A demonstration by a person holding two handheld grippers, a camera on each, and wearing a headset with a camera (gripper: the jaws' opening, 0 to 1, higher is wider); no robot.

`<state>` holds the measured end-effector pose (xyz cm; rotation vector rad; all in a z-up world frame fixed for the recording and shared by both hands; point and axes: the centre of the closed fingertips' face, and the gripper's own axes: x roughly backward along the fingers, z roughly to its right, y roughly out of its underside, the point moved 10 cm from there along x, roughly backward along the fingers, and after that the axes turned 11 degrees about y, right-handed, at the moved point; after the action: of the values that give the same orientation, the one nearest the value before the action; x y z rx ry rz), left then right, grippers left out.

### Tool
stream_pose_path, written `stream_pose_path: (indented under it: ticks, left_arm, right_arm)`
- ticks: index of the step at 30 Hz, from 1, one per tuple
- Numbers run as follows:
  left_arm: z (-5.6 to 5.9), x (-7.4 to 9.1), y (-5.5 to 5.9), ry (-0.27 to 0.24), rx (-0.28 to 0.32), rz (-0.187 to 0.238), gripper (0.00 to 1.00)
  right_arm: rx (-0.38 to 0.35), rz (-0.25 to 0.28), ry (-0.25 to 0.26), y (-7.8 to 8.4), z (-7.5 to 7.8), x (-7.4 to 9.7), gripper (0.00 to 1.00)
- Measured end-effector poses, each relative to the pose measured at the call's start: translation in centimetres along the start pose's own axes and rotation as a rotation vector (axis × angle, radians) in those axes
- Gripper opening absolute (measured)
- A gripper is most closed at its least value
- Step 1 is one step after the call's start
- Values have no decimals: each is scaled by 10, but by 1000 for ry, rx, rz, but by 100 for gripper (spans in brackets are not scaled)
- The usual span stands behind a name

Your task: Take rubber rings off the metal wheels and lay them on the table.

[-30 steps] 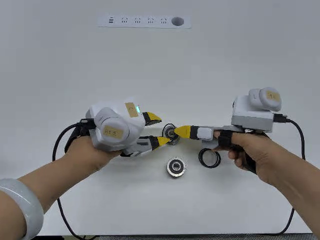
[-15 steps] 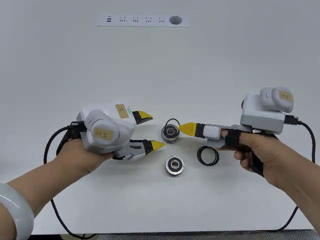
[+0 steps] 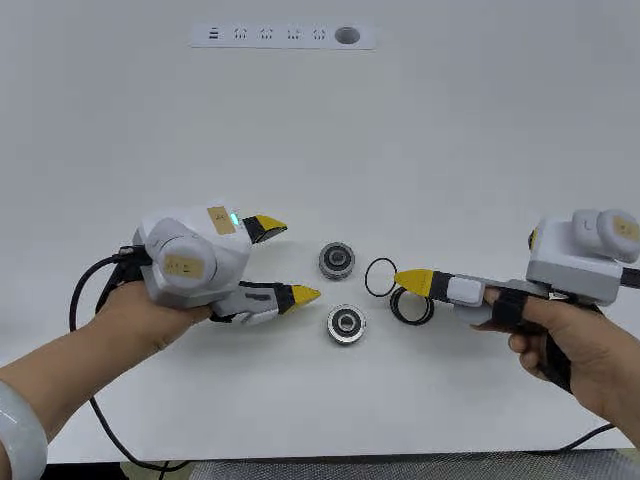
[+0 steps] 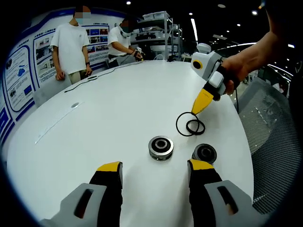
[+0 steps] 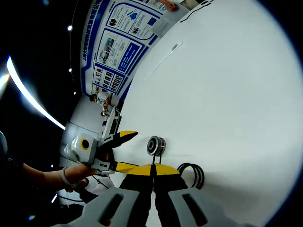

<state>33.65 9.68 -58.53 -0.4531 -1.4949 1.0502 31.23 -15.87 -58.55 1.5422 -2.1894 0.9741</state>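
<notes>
Two metal wheels lie on the white table: the far wheel (image 3: pixel 337 260) (image 4: pixel 161 146) (image 5: pixel 154 145) and the near wheel (image 3: pixel 346 323) (image 4: pixel 204 152). My right gripper (image 3: pixel 408 280) (image 4: pixel 198 108) (image 5: pixel 152 169) is shut, and a thin black rubber ring (image 3: pixel 367 276) (image 4: pixel 177 125) hangs from its yellow tip, just right of the far wheel. More black rings (image 3: pixel 396 306) (image 4: pixel 203 127) (image 5: pixel 201 176) lie stacked on the table below that tip. Left of both wheels, my left gripper (image 3: pixel 288 258) (image 4: pixel 154 168) (image 5: pixel 129 150) stands open and holds nothing.
A white power strip (image 3: pixel 283 36) lies at the table's far edge. Black cables trail from both grippers toward the near edge. In the left gripper view, people stand beyond the far end of the table (image 4: pixel 94 109).
My left gripper let go of the far wheel and drew back left. My right gripper pulled to the right, and the thin ring came off that wheel with it.
</notes>
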Motion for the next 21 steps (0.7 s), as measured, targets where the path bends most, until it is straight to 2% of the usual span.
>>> stream_pose_path:
  ticks: [15,21]
  left_arm:
    - [9,12,-2,-9,18,21,59]
    - [9,18,5,-18,34,24,60]
  right_arm:
    - [-51,-2,50,13,19,11,2]
    - [-33,-11,80,15,24,13,2]
